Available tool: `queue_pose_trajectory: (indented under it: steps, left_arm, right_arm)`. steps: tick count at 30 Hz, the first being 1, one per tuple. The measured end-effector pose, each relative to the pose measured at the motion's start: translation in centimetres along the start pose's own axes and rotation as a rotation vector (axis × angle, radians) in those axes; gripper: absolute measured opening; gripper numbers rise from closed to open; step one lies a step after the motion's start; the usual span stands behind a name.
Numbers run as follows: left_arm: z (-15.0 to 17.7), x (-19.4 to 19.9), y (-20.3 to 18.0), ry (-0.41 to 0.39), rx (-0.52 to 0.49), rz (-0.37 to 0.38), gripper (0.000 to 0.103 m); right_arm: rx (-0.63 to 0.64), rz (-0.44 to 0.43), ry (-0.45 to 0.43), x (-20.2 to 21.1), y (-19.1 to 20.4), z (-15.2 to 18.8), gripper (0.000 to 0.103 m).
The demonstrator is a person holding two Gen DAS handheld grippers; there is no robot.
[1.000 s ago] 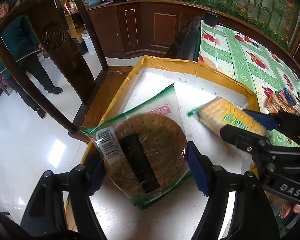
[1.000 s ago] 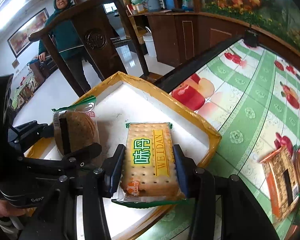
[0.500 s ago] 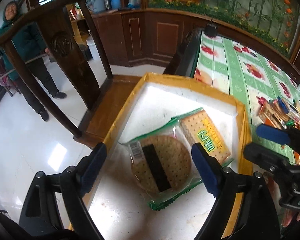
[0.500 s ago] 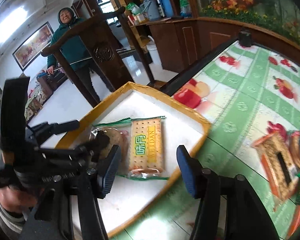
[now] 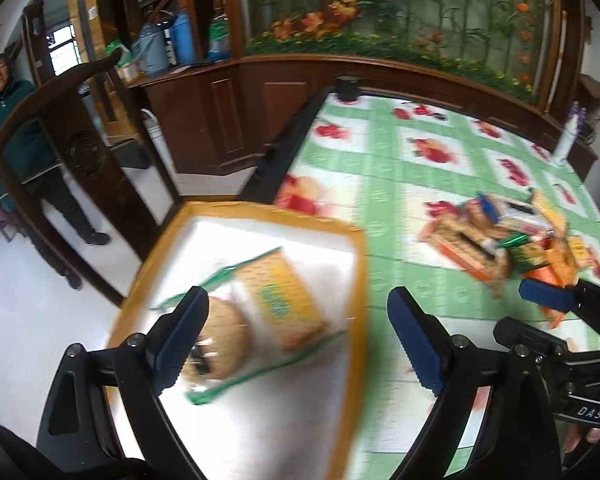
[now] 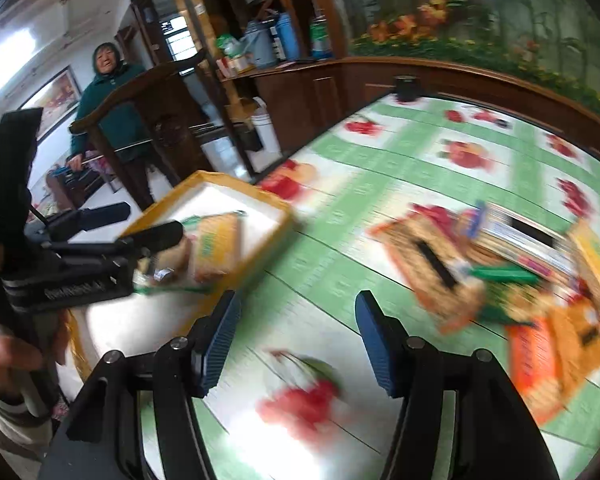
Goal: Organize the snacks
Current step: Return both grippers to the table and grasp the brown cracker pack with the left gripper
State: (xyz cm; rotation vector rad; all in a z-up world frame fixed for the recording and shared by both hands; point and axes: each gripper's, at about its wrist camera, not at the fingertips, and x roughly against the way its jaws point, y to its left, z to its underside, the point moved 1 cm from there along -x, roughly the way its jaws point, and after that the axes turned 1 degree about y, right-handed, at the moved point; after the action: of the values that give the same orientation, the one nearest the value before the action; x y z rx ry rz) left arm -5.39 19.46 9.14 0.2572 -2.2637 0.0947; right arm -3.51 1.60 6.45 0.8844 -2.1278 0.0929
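A yellow-rimmed white tray (image 5: 356, 256) holds a round brown cracker pack (image 5: 224, 336) and a yellow rectangular cracker pack (image 5: 280, 300), side by side. My left gripper (image 5: 296, 340) is open and empty above the tray's near right part. My right gripper (image 6: 296, 340) is open and empty over the green fruit-print tablecloth (image 6: 380, 184), between the tray (image 6: 276, 236) and a pile of snack packs (image 6: 500, 272). The pile also shows in the left wrist view (image 5: 500, 240). Both views are motion-blurred.
A dark wooden chair (image 5: 80, 152) stands left of the tray, and a person in green (image 6: 112, 108) stands behind it. A wooden counter (image 5: 260, 96) runs along the back. A black object (image 6: 406, 88) sits at the table's far edge.
Both packs were let go in the tray. Both grippers have opened, pulled back and swung right, toward the snack pile on the tablecloth.
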Motion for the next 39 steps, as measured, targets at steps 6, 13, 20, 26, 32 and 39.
queue_pose_trajectory:
  steps: [6,13,20,26,32,39]
  left_arm:
    - [-0.8,-1.0,-4.6,0.027,0.022,0.086,0.091]
    - [-1.9,-3.5,-8.8,0.093,0.052,0.128,0.091]
    - [-3.1,-8.1,-11.5,0.189,0.124,0.145,0.091]
    - [-3.6,-11.8,-13.4,0.258,0.153,0.142,0.091]
    - [-4.1,-13.4,-14.3,0.275,0.182,0.14,0.091]
    - [-4.6,-14.9,-15.2,0.297,0.19,0.103,0.091]
  right_arm:
    - [-0.073,0.098,-0.01,3.6,-5.0,2.9,0.061]
    - [-0.148,0.125,-0.008,5.0,-8.8,4.9,0.061]
    - [-0.159,0.102,-0.024,5.6,-9.8,5.8,0.062]
    - [-0.186,0.093,-0.034,6.2,-11.0,6.2,0.062]
    - [-0.209,0.09,-0.027,6.2,-12.1,6.6,0.062]
    - [-0.231,0.087,-0.034,6.5,-13.0,6.9,0.062]
